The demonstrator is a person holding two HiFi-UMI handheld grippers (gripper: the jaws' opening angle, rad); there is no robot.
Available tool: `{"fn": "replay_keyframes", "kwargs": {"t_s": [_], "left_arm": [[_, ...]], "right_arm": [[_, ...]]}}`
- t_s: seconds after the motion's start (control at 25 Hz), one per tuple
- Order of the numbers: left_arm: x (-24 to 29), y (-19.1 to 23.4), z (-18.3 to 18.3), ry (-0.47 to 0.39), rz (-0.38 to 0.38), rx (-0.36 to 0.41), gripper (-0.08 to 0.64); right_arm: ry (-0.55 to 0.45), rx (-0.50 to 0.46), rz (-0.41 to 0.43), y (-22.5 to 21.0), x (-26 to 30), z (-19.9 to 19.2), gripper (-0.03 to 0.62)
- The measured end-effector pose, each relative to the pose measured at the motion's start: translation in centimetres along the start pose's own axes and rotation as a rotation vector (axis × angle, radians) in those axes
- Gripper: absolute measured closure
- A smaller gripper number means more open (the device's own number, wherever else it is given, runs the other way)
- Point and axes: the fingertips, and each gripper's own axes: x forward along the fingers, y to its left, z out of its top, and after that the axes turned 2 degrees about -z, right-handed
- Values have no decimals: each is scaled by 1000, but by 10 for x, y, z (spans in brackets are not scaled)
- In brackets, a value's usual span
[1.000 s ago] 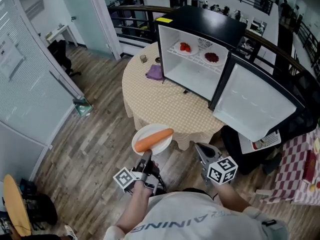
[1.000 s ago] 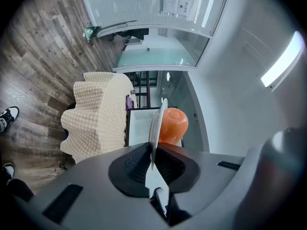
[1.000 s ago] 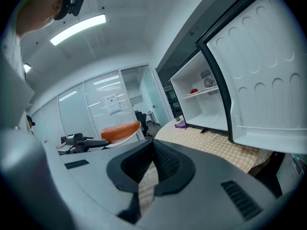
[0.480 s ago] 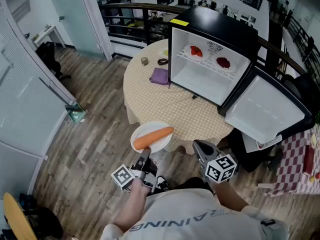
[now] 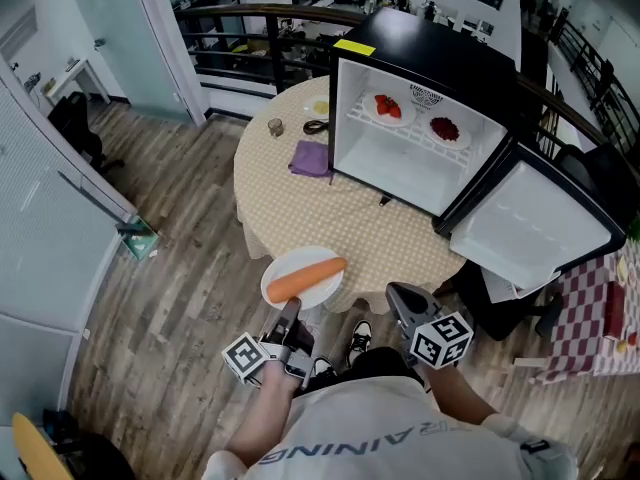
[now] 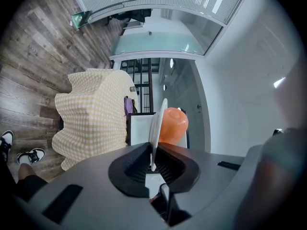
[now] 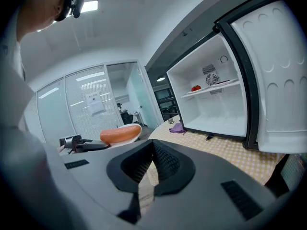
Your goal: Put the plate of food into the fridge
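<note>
The white plate (image 5: pixel 296 261) has one long orange carrot (image 5: pixel 306 279) lying on it. The plate is up in the air, at the near edge of the round table (image 5: pixel 320 208), which has a yellow checked cloth. The left gripper (image 5: pixel 290 316) holds the plate by its near rim, with its jaws squeezed tight on the thin edge. The right gripper (image 5: pixel 397 296) is just beside it on the right. Its jaws are closed and have nothing in them.

Farther back on the table stands the black fridge (image 5: pixel 430 53). Its door (image 5: pixel 530 228) is swung wide open to the right. Two small dishes of red food (image 5: pixel 390 106) sit on the top shelf. A purple cloth (image 5: pixel 310 158) lies on the table left of the fridge.
</note>
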Motion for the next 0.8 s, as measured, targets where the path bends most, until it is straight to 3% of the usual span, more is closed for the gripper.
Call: {"fn": "replay_keyframes", "kwargs": {"t_s": [0.56, 0.8], "left_arm": [[131, -9, 6, 65, 15, 45, 532], [163, -2, 1, 78, 52, 51, 532]], "right_arm": [[-73, 51, -35, -97, 44, 48, 569], [-58, 73, -29, -124, 55, 49, 569]]}}
